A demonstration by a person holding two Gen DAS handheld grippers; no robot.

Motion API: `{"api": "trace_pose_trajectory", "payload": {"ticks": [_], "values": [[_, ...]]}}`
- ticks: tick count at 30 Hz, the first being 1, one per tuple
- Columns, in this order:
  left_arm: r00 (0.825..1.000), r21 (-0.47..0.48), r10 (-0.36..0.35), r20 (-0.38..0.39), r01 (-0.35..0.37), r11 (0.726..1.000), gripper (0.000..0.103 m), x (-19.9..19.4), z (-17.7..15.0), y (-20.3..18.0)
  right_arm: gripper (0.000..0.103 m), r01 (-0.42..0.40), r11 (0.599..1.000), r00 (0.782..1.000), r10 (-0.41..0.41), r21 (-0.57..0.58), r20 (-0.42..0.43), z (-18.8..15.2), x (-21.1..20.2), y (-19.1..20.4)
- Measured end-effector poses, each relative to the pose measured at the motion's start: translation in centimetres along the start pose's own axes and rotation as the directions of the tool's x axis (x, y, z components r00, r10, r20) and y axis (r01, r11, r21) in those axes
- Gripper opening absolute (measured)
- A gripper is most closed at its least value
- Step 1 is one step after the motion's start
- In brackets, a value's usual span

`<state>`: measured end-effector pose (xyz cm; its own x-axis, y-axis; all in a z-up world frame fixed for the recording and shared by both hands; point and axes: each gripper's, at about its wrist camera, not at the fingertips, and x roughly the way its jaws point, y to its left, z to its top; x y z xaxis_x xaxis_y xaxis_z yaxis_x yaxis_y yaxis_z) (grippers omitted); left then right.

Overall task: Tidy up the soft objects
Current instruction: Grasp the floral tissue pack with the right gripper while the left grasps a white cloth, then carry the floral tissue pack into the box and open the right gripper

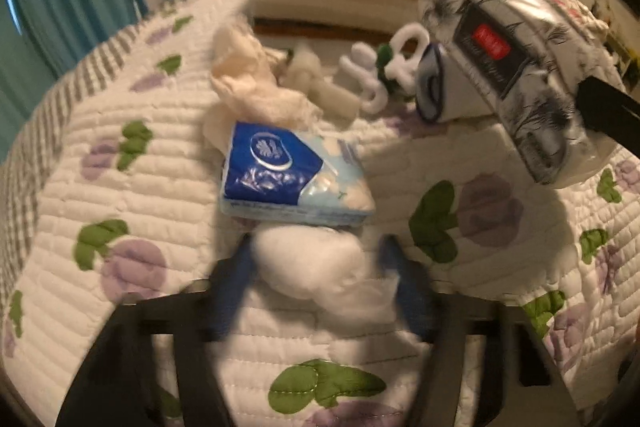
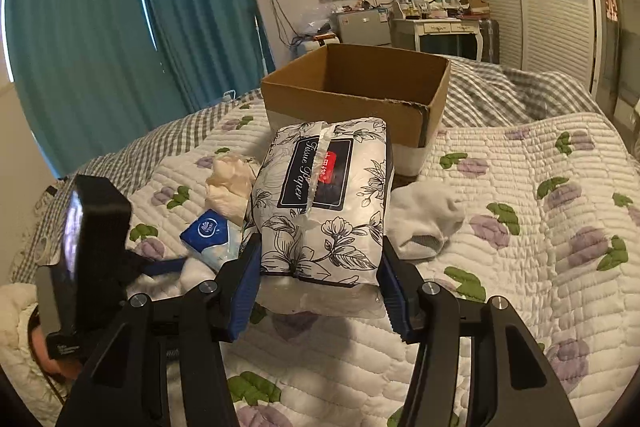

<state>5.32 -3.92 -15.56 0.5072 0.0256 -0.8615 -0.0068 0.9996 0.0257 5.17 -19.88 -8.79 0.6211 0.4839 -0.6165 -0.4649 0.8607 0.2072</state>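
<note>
Over the quilted bed [image 2: 520, 187], the right gripper [image 2: 320, 267] has its 2 blue pads clamped on the near end of a floral tissue pack [image 2: 320, 199], one pad on each side, and the pack is up off the quilt. Its label reads "Tissue Paper". From the left wrist view that same pack [image 1: 516, 75] hangs high at the right, above the bedding.

Down low, the left gripper [image 1: 316, 267] straddles a white sock [image 1: 316, 267]; the blue fingers [image 1: 236, 283] sit either side of the bundle, but the blur means I cannot tell whether they are squeezing it or loose.

Just beyond that sock lies a blue tissue packet [image 1: 288, 179], touching it. Farther on, a cream cloth [image 1: 248, 79] is crumpled on the quilt, with a white plastic clip [image 1: 384, 71] to its right.

At the far end stands an open cardboard box [image 2: 356, 95], right behind the lifted pack. Another white sock [image 2: 428, 219] lies on the quilt just right of the pack, near the box.
</note>
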Motion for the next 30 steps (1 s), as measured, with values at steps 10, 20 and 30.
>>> {"api": "trace_pose_trajectory", "payload": {"ticks": [10, 20, 30], "values": [[0.999, -0.024, -0.048, 0.025, 0.049, 0.999, 0.044, -2.9, -1.3, -0.6, 0.054, -0.013, 1.000, 0.999, 0.013, -0.002, 0.029, -1.1, -1.9, -0.2], [0.981, -0.028, -0.037, 0.190, 0.043, 0.999, 0.044, -10.0, 0.0, -1.6, 0.054, -0.062, 0.998, 0.991, 0.062, -0.004, 0.116, 1.3, -5.6, -0.3], [0.930, -0.009, -0.018, 0.368, 0.022, 1.000, 0.044, -12.9, 11.4, -2.1, 0.054, -0.019, 0.997, 0.966, 0.039, -0.078, 0.256, 10.2, -6.6, -2.3]]}}
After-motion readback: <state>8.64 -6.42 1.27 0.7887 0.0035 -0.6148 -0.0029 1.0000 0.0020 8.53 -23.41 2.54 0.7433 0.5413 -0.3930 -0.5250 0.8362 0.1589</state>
